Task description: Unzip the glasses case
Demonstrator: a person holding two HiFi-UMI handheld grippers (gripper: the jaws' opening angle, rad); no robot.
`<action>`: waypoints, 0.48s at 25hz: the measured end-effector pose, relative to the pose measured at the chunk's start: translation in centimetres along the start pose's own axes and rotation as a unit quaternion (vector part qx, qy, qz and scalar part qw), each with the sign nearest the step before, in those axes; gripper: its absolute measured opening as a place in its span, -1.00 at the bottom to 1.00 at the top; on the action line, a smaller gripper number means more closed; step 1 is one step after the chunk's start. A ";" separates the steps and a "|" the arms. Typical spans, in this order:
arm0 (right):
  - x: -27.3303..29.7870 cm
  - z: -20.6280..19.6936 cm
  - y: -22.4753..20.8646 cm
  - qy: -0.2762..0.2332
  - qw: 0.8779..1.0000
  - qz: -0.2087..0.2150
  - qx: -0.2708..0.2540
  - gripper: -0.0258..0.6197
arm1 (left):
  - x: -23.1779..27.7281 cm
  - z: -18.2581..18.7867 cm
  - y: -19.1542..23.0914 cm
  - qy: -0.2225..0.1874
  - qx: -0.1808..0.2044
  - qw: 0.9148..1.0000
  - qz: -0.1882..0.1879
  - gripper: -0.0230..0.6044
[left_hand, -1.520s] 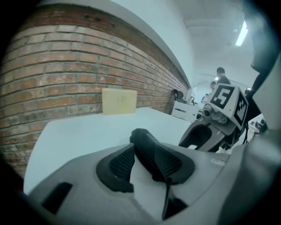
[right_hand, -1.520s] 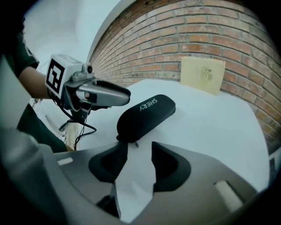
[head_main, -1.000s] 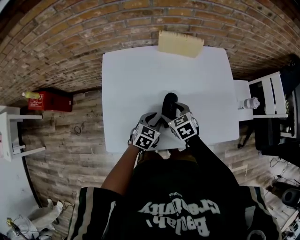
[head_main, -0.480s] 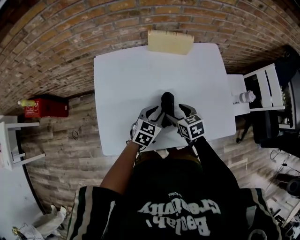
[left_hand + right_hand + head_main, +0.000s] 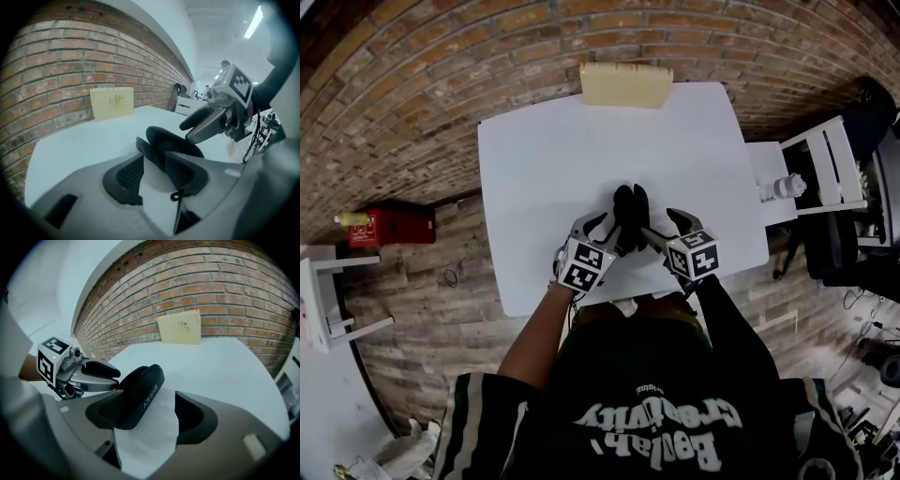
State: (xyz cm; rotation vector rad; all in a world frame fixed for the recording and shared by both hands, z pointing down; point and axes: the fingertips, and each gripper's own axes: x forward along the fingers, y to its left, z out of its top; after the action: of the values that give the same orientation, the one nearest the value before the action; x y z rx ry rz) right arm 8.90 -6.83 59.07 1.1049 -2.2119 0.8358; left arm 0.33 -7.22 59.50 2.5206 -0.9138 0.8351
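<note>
A black glasses case (image 5: 628, 208) lies near the front edge of the white table (image 5: 553, 150), and from above its two halves show parted. My left gripper (image 5: 615, 234) comes at it from the left. In the left gripper view the case's end (image 5: 159, 145) fills the gap between the pads (image 5: 180, 171) and touches both; the jaws have just been opening a little. My right gripper (image 5: 652, 231) stands at the case's right. In its own view the case (image 5: 140, 392) rests against one pad (image 5: 105, 413), with bare table between it and the other pad, so the jaws are open.
A pale yellow booklet (image 5: 626, 84) leans against the brick wall at the table's far edge. A white side stand with a small bottle (image 5: 785, 187) is to the right. On the wooden floor to the left sits a red box (image 5: 382, 225).
The case, a single dark shape a second ago, now shows two parted halves. My right gripper has drawn away to the right of it. The left gripper stays at the case's near end.
</note>
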 end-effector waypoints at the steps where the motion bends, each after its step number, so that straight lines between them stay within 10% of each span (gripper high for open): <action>1: -0.2 -0.1 -0.3 0.000 1.000 -0.003 0.001 0.16 | -0.1 -0.1 0.1 0.003 0.001 1.000 0.002 -0.44; 12: -1.6 -3.4 -4.3 0.048 0.996 -0.069 -0.012 -0.23 | -0.3 -1.6 1.1 0.020 0.002 1.000 0.016 -0.52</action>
State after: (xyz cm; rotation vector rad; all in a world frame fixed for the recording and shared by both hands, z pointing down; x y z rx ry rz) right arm 13.91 -5.56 61.52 1.1657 -2.0370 0.7855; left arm -1.19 -7.15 60.65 2.4890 -0.9419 0.8950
